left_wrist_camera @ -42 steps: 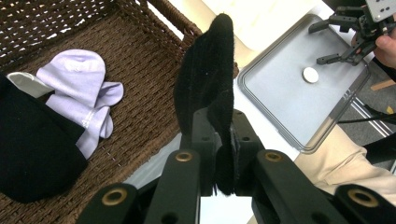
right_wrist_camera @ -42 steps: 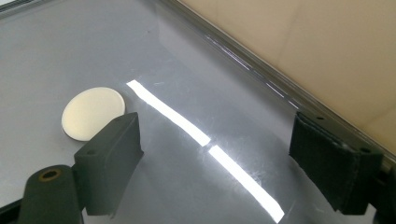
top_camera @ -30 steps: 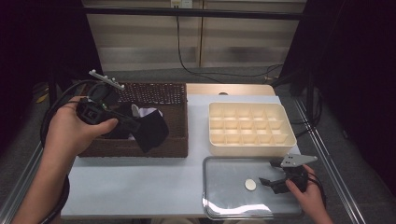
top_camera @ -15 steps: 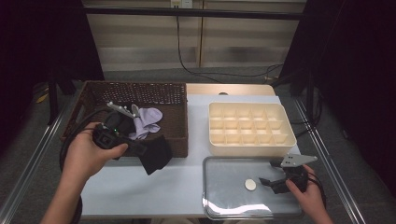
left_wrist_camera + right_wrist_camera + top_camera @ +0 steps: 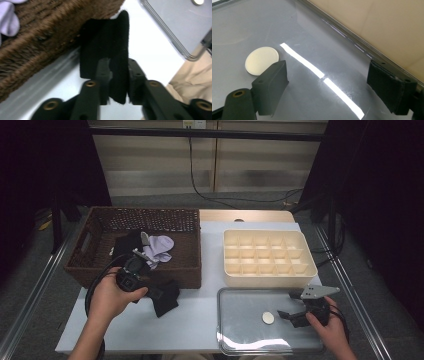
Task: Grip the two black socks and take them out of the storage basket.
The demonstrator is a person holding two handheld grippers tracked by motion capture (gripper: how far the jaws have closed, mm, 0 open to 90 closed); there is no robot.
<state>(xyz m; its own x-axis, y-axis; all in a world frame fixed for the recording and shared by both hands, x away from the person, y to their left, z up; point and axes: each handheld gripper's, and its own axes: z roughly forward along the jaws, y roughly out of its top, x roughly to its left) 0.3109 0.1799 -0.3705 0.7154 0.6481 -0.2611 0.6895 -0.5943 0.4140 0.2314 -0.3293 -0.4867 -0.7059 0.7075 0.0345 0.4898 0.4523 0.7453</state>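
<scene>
Lowered from above the brown wicker basket (image 5: 100, 265), the left gripper (image 5: 150, 287) now clamps a black folded cloth (image 5: 167, 298) at lower left; lower right, the right gripper (image 5: 290, 316) gapes wide over a shiny grey metal tray (image 5: 240, 340), beside a cream disc (image 5: 268, 318). No writing is legible.

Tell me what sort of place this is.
Probably a lab recording bench: a white table with a wicker basket of socks, a compartment tray, hand-held grippers, and dark curtains around.

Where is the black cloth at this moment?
In the high view, the black cloth lies on the white table at the left, just in front of the brown wicker basket. The left gripper is shut on it.
</scene>
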